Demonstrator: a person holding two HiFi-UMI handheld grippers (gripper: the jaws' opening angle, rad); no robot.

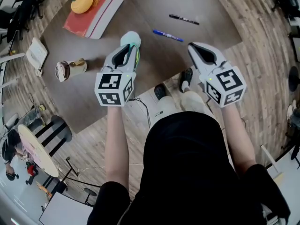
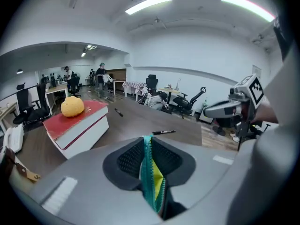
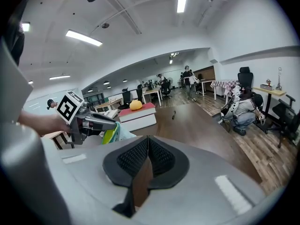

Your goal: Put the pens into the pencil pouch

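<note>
Far left on the table (image 1: 93, 95) there's a red book (image 1: 101, 8) with a round orange thing (image 1: 82, 3) sitting on top. Nearer to me, a cup (image 1: 70, 70) is tipped on its side by the left edge.

My left gripper (image 1: 126, 50) is up over the near middle of the table. Its fingers are clamped on the pencil pouch (image 1: 131, 37), and in the left gripper view the teal zipper edge with a bit of yellow lining is pinched right between the pads. So the pouch is in the air, hanging off that gripper, not lying on the table.

Both pens are out on the table, none in the pouch yet. The blue pen (image 1: 167, 35) lies just right of the pouch and a little farther out. The black pen (image 1: 183, 19) is farther and more to the right, well apart from either gripper.

My right gripper (image 1: 197, 49) hovers at the near right, over the table edge. Its fingers are closed together with nothing in them.
</note>
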